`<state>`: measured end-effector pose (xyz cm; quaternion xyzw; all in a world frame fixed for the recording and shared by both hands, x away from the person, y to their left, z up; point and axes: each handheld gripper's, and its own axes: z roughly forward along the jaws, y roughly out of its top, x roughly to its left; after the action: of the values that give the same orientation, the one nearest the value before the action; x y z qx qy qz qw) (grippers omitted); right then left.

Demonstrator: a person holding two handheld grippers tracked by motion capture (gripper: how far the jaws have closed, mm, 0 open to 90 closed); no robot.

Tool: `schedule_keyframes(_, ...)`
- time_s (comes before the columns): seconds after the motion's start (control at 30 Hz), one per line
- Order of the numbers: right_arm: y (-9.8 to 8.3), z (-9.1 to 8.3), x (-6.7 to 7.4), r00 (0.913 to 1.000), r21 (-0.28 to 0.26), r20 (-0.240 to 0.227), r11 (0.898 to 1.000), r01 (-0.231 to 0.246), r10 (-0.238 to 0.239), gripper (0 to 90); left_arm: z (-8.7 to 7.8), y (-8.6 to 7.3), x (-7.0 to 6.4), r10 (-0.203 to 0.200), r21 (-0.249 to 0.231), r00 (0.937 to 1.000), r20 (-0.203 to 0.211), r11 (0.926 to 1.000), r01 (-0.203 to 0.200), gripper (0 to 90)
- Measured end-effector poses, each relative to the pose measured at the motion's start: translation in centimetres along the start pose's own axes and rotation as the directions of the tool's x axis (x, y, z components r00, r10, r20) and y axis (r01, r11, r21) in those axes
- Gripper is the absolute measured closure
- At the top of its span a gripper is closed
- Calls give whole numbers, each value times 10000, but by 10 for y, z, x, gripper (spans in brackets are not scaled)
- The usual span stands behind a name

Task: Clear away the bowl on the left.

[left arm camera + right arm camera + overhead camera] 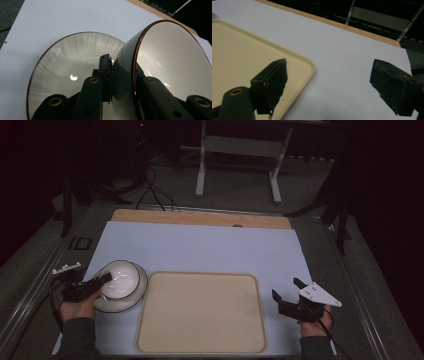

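Observation:
A white bowl (pixel 121 276) (pixel 172 60) with a dark brown outside and rim leans tilted over a shallow white plate (pixel 116 304) (pixel 67 62) at the table's left front. My left gripper (pixel 103 280) (pixel 122 75) is shut on the bowl's near rim, one jaw inside and one outside the wall. A beige tray (pixel 201 312) (pixel 239 50) lies flat and bare at the front middle. Just right of the tray, my right gripper (pixel 286 288) (pixel 329 75) is held open over the white mat, with nothing between its jaws.
A white mat (pixel 200 250) (pixel 342 47) covers the table, with a wooden strip (pixel 200 218) along its far edge. Beyond the table stand a pale frame's legs (pixel 201 170) and cables on a dark floor.

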<state>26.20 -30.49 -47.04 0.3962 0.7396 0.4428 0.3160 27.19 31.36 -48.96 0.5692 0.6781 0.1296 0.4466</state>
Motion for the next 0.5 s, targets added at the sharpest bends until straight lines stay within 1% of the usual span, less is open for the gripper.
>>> schedule_keyframes(0.13,0,0,0,10000,-1,-5,10000,1,-1,141,0,0,-3,27,-49,9999,110,10000,-26,792)
schedule_keyframes(0.17,0,0,0,10000,3,-5,10000,1,-1,141,0,0,-5,17,-52,9998,214,10000,-15,792)
schedule_keyframes(0.27,0,0,0,10000,6,-1,10000,0,0,141,0,0,-8,41,-69,9995,316,10000,-38,791)
schedule_keyframes(0.5,0,0,0,10000,8,-14,10000,2,-2,141,1,-1,-15,116,-143,9986,509,9998,-109,790)
